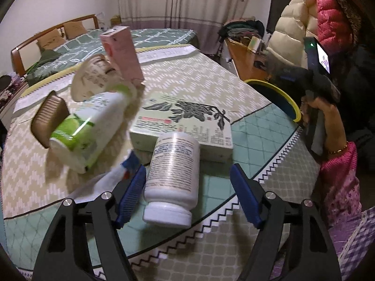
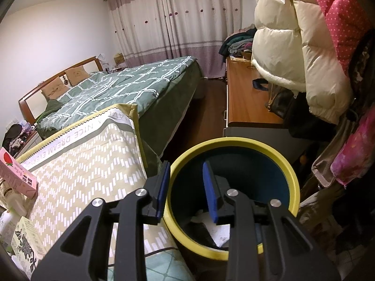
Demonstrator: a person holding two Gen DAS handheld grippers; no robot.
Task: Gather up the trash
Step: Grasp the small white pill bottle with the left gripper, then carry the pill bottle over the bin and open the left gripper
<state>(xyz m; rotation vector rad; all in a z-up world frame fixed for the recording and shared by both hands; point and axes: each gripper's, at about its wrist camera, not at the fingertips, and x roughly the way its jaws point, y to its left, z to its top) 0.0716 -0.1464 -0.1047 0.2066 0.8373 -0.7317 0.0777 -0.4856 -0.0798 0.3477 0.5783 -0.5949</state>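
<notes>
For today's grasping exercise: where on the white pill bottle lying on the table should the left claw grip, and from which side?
Grip the white pill bottle across its labelled body, coming from the cap end along its length: it lies with its cap toward the left claw, whose fingers already flank its round sides.

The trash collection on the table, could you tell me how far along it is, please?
Done: some white scraps lie in the bin. In hand: the left gripper straddles the white bottle, right pad clear. Left: the green bottle, flat box and pink carton.
</notes>
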